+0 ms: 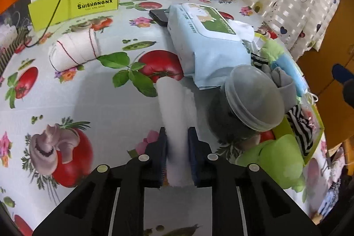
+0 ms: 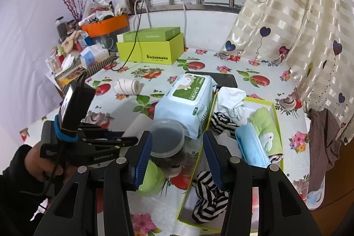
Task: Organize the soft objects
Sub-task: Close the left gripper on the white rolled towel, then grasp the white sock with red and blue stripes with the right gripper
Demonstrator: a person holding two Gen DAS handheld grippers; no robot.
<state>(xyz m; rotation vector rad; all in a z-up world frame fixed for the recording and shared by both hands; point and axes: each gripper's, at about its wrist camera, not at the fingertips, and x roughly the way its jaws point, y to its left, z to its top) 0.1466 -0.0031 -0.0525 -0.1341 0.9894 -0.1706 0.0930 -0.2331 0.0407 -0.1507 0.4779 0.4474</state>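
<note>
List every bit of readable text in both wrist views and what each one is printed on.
"SHISHANGNX" on the front of the lime green box.
"GenRobot.AI" on the left gripper, seen from the right wrist view.
Small line under the box's brand: too small to read.
Print on the box's lid: blurred.
Print on the wet wipes pack and its green label: characters too blurred to read.

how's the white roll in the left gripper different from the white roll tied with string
The white roll in the left gripper is plain, with no string, and pinched between the pads of the left gripper. The string-tied roll is wound with dark red string and lies free on the tablecloth, far from either gripper. The gripped one looks slimmer, the tied one stubbier. Both are white, soft and rolled.
</note>
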